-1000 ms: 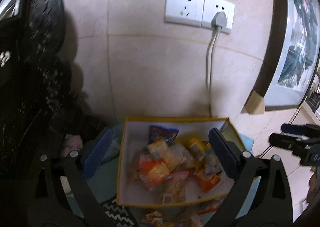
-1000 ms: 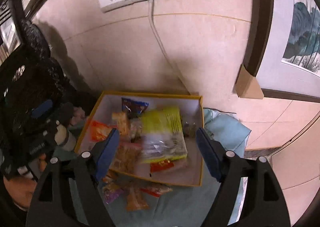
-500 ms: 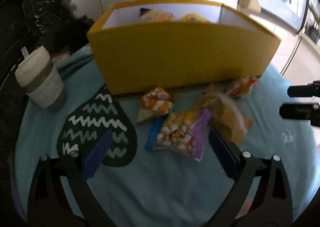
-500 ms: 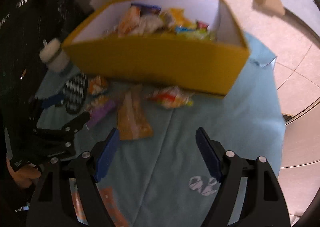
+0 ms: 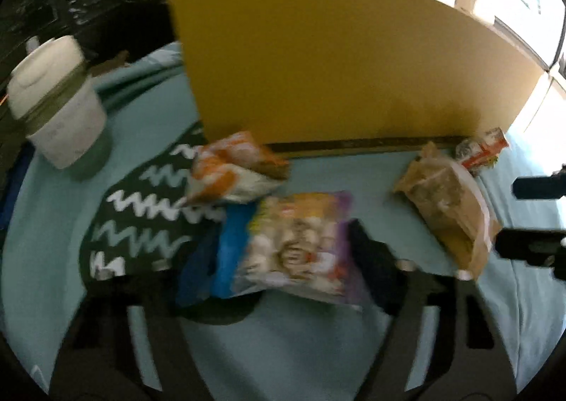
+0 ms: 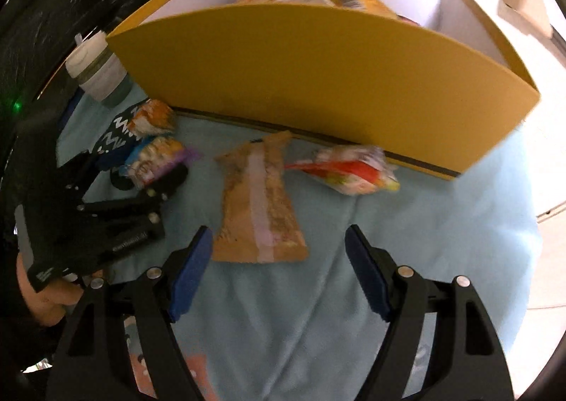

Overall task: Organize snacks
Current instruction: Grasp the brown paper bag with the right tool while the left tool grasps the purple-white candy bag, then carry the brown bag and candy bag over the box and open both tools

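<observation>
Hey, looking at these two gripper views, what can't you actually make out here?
- Box contents: hidden in the left wrist view by its yellow front wall; the right wrist view shows only the top packets.
- Print on the purple packet: smeared by motion blur in the left view, too small in the right.
- Left gripper: jaws closing around that packet; blur hides any contact.
- Cup: partly behind the box corner in the right view.

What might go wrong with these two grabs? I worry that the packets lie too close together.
The left gripper is closing around the purple packet, whose corner lies under the orange packet; lifting may drag it. The right gripper is open around the brown packet, which lies flat, so the pads may slip.
</observation>
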A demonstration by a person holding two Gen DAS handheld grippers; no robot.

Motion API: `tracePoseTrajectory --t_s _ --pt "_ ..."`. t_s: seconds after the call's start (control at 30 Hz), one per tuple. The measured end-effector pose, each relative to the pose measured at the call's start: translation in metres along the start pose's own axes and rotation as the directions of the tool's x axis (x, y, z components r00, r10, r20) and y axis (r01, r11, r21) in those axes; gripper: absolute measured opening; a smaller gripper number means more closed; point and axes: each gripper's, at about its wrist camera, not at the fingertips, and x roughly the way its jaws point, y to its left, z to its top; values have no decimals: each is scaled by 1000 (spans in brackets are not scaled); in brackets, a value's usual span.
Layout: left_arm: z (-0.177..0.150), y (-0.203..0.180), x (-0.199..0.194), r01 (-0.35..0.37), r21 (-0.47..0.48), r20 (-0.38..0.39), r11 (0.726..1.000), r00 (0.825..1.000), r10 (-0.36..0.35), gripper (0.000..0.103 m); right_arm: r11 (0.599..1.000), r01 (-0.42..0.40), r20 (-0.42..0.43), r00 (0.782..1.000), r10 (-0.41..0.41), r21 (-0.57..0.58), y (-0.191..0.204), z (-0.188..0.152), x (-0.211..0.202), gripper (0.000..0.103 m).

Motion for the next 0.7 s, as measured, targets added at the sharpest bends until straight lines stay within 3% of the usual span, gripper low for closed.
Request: tracePoseTrajectory --t_s 0.13,0.23,0.3,0.4,0.53,0.7 --pt "-5 7 -5 18 0 9 1000 1000 -18 56 999 16 -5 1000 -17 -40 16 10 22 77" --pt "-7 8 -7 22 -1 10 1000 1000 -22 51 993 58 -38 997 -62 -98 27 14 36 56" --pt "-7 14 -8 46 -7 6 999 999 -46 47 999 -23 -58 998 21 -36 19 18 34 39" --pt "-9 20 -17 69 -17 7 997 998 -69 45 1000 -22 -30 999 22 -1 10 13 22 39" --pt "-12 15 -46 113 -21 80 993 991 -111 45 996 -64 12 998 63 62 -2 -7 -5 39" --pt "-11 1 -77 151 -3 116 989 982 -149 45 992 -78 68 995 71 95 -9 -28 -43 39"
